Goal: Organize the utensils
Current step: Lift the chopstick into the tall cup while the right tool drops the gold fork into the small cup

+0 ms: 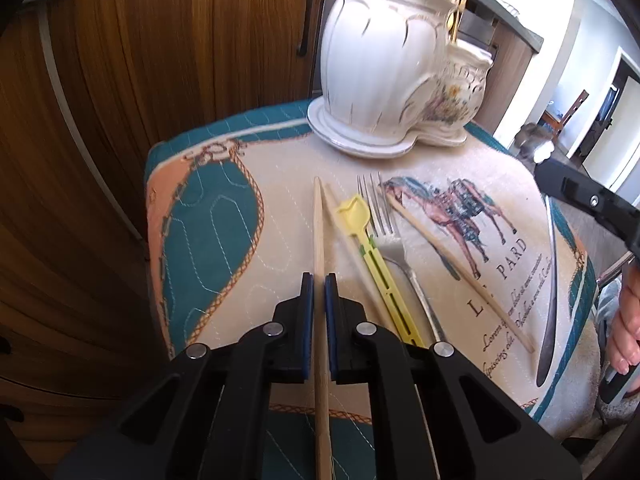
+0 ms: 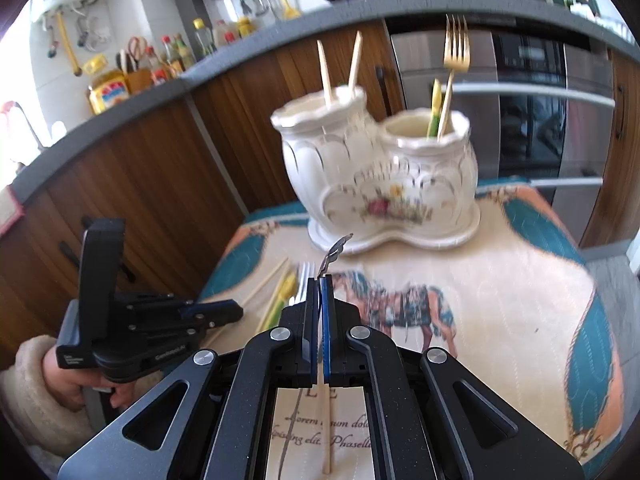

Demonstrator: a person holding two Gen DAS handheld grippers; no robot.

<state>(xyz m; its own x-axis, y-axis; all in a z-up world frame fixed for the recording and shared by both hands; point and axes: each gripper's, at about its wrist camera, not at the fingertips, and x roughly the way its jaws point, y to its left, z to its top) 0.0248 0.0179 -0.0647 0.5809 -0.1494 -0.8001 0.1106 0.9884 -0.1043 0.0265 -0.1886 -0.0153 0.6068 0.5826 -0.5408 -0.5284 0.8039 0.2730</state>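
Note:
My left gripper (image 1: 319,280) is shut on a wooden chopstick (image 1: 318,220) whose tip points toward the white two-pot ceramic holder (image 1: 384,64). Beside it on the cloth lie a second chopstick (image 1: 348,240), a yellow plastic utensil (image 1: 378,268), a silver fork (image 1: 386,220) and a third chopstick (image 1: 460,264). My right gripper (image 2: 320,280) is shut on a thin silver utensil (image 2: 334,252) seen edge-on, above the horse print. The holder (image 2: 380,184) has two chopsticks (image 2: 340,68) in its taller pot, and a gold fork (image 2: 456,52) and a green-yellow piece in the other.
The quilted horse-print cloth (image 2: 500,280) covers a small table that drops off on all sides. Wooden cabinets (image 1: 180,60) stand close behind and to the left, an oven (image 2: 520,100) behind the holder. A person's hand (image 2: 68,380) grips the left tool.

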